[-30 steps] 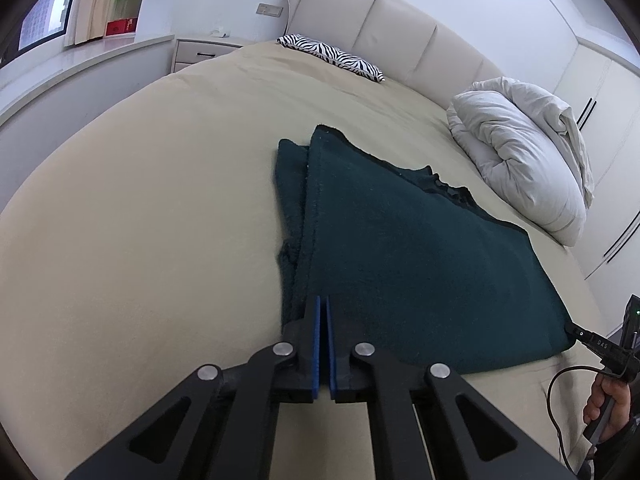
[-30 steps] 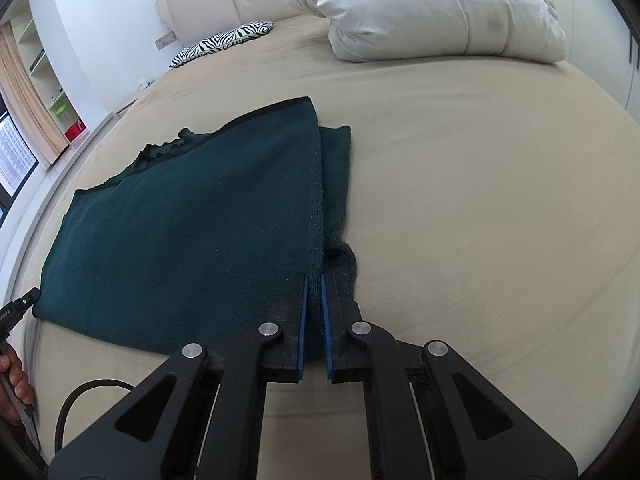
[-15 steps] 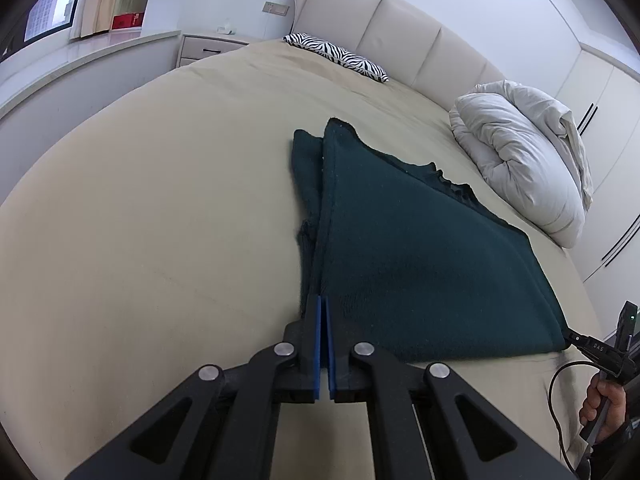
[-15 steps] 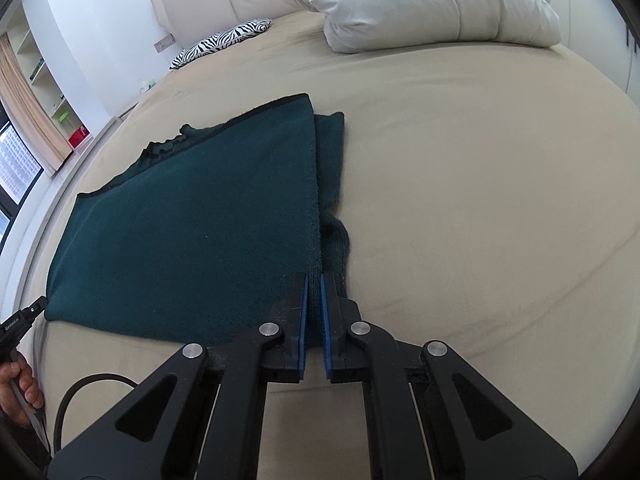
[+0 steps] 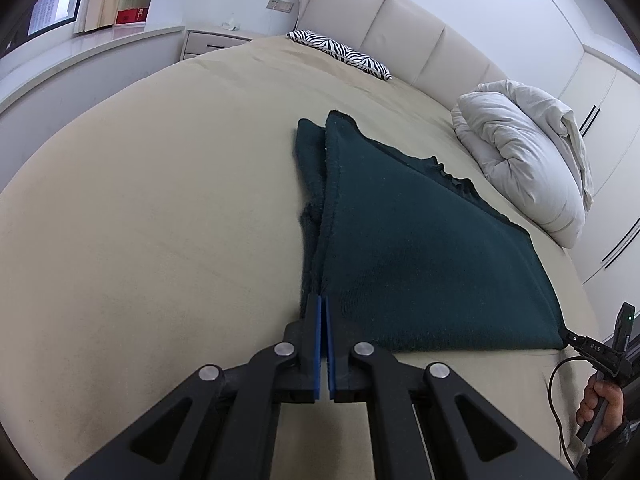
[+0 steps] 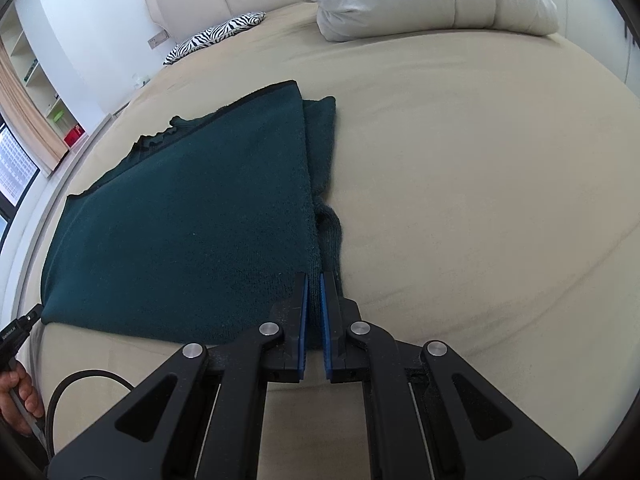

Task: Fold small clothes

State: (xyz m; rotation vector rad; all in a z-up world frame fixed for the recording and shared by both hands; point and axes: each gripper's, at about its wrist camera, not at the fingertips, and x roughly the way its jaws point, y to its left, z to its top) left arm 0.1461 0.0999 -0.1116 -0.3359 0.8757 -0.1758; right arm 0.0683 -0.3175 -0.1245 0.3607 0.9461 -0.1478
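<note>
Partway: dark green knitted garment [image 5: 420, 248] pinched at both near corners by left gripper [image 5: 323, 308] and right gripper [image 6: 314, 284], sleeves tucked, lengthwise fold remaining.

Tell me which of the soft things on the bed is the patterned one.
The zebra-striped pillow by the headboard: black and white stripes. The bundled duvet is plain white, the garment plain dark green.

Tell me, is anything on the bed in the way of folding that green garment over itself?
Nothing visible is. Both sets of fingers already pinch the green garment's near corners, and the bed around it is bare. The white duvet and zebra pillow lie well beyond it.
</note>
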